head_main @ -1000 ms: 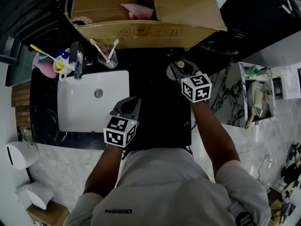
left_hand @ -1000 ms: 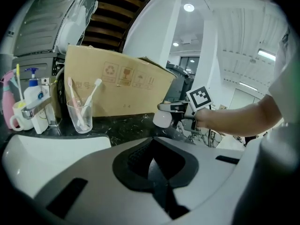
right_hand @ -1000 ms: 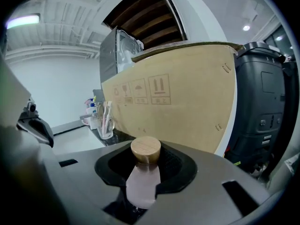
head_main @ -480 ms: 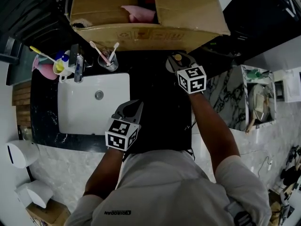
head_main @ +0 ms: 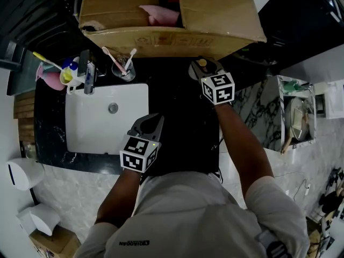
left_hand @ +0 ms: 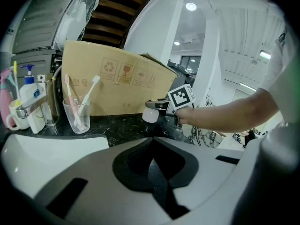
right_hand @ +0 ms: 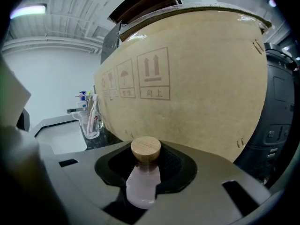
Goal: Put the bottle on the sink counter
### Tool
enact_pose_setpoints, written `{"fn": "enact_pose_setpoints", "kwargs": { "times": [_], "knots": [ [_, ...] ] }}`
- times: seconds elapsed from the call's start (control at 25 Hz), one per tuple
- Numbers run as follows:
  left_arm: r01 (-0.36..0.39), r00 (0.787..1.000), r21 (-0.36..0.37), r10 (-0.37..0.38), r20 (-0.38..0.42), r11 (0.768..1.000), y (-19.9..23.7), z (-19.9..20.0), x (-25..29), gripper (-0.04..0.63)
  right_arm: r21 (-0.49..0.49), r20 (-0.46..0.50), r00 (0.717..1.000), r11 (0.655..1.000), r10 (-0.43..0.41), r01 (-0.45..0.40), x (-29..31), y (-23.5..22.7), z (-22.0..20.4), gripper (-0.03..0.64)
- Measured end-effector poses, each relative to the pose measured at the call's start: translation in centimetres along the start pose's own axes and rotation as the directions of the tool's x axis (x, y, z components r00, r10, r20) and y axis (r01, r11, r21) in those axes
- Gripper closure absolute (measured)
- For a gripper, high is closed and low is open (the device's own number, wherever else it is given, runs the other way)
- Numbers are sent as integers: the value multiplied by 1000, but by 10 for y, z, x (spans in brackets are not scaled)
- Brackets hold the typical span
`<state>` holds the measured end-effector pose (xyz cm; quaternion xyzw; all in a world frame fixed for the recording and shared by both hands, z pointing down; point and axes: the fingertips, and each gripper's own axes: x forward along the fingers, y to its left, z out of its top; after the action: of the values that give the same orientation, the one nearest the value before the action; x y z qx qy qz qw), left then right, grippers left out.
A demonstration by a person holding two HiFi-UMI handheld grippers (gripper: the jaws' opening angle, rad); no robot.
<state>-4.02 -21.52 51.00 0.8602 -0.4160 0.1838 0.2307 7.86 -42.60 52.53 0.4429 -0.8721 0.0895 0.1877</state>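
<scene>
**Desk:** Where was the bottle at that point?

**Operator:** In my right gripper (head_main: 202, 69). Its jaws were clamped on the pale body of the bottle (right_hand: 143, 177), just under the wooden stopper (right_hand: 146, 149). I had it upright over the back of the black counter (head_main: 181, 125), close in front of the cardboard box (head_main: 161, 36) and to the right of the sink (head_main: 97, 128).

**Desk:** Down on the stone?

**Operator:** I couldn't tell. From the left gripper view its base looked very low, at the surface or just above it, but no view showed contact.

**Desk:** And your other hand?

**Operator:** The left gripper (head_main: 149, 123) hung over the counter beside the sink's right edge, jaws together with nothing in them.

**Desk:** So what was left?

**Operator:** As I judged it, the carry was nearly done and the placing was not. I would have to settle the base flat, open the jaws and back away without tipping it. The box wall stood close behind. The glass of toothbrushes (head_main: 122, 67) was well off to the left, so I reckoned there was room enough.
</scene>
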Motion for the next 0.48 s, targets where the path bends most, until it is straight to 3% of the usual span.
{"fn": "enact_pose_setpoints", "kwargs": {
  "times": [0.48],
  "knots": [
    [-2, 1000, -4, 2, 1, 1000, -1, 1, 3, 584, -3, 1, 1000, 1000, -7, 7, 2, 0, -7, 480]
  ]
}}
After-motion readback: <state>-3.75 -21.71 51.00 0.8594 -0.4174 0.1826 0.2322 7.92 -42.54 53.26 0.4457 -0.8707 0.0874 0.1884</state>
